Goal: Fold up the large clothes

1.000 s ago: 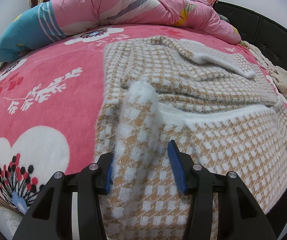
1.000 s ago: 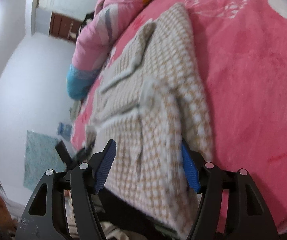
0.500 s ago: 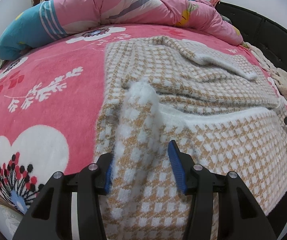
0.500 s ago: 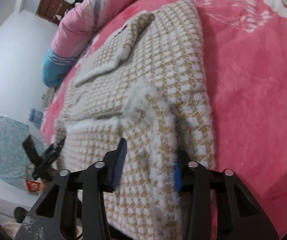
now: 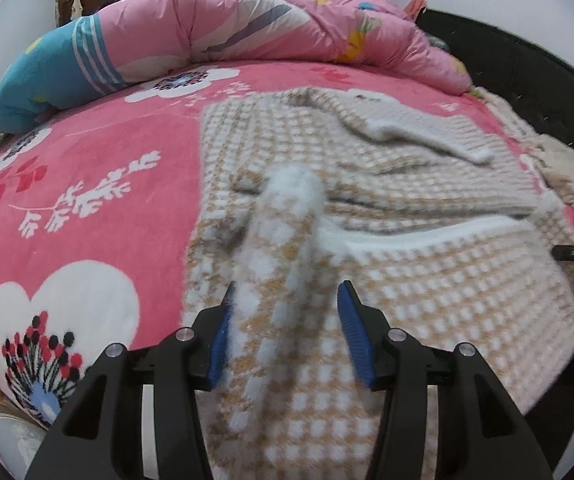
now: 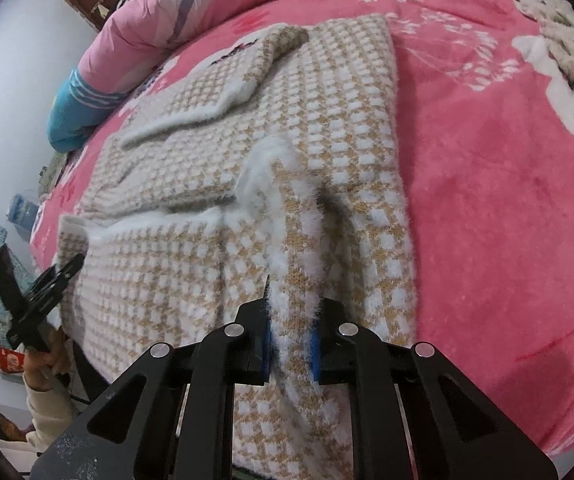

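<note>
A large fuzzy checked sweater (image 6: 287, 184) in tan and white is spread across the near half of a pink floral bedspread (image 6: 487, 160), its hem draped over the bed edge at 6 o'clock in both wrist views, one sleeve folded across the body toward 11 o'clock in the right view. The knit is judged soft, thick and limp, fairly light but bulky; it should slump and stretch when lifted and cling a little to the plush bedspread, so it is best taken in doubled ridges at the hem corners, both raised together. The right gripper (image 6: 290, 346) has just been closing and is now clamped on a pinched ridge of the hem. The left gripper (image 5: 283, 334) is held half open astride a raised ridge of the same hem; the left pad touches the cloth while the right pad stands apart, so no firm grip is seen. A rolled pink quilt (image 5: 247, 32) lies at 12 o'clock, well apart, and cream clothing (image 5: 567, 172) is heaped at 3 o'clock just beside the sweater, where it could be snagged.
</note>
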Demonstrator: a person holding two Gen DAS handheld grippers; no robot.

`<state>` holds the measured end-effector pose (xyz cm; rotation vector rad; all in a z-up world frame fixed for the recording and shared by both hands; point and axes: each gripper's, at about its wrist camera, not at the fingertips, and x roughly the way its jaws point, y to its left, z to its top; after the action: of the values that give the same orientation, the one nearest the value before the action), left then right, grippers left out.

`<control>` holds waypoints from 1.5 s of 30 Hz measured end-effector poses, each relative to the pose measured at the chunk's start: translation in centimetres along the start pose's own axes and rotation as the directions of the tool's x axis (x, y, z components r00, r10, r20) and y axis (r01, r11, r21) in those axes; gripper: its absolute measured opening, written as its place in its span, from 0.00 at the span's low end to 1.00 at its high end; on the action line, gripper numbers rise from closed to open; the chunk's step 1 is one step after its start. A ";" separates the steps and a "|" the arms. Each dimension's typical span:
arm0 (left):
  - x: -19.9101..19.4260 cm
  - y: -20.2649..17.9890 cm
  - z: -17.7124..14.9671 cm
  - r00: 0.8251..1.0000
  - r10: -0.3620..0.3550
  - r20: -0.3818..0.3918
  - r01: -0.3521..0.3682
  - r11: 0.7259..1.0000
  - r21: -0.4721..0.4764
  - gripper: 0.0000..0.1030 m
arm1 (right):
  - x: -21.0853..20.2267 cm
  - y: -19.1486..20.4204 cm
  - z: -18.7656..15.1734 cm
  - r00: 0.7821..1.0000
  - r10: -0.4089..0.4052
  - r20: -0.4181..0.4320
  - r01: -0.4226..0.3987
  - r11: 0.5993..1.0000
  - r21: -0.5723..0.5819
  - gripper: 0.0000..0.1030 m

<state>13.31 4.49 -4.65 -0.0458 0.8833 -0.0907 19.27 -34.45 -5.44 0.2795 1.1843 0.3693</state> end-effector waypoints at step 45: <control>1.3 -0.1 -0.1 0.991 0.127 -0.040 -0.126 0.992 0.024 0.35 | 0.4 3.3 -0.1 0.972 -0.226 0.070 0.233 0.966 -0.112 0.19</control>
<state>14.01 4.24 -5.66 0.0320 0.9243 0.0178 18.93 -31.31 -4.53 0.0468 1.1208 0.2265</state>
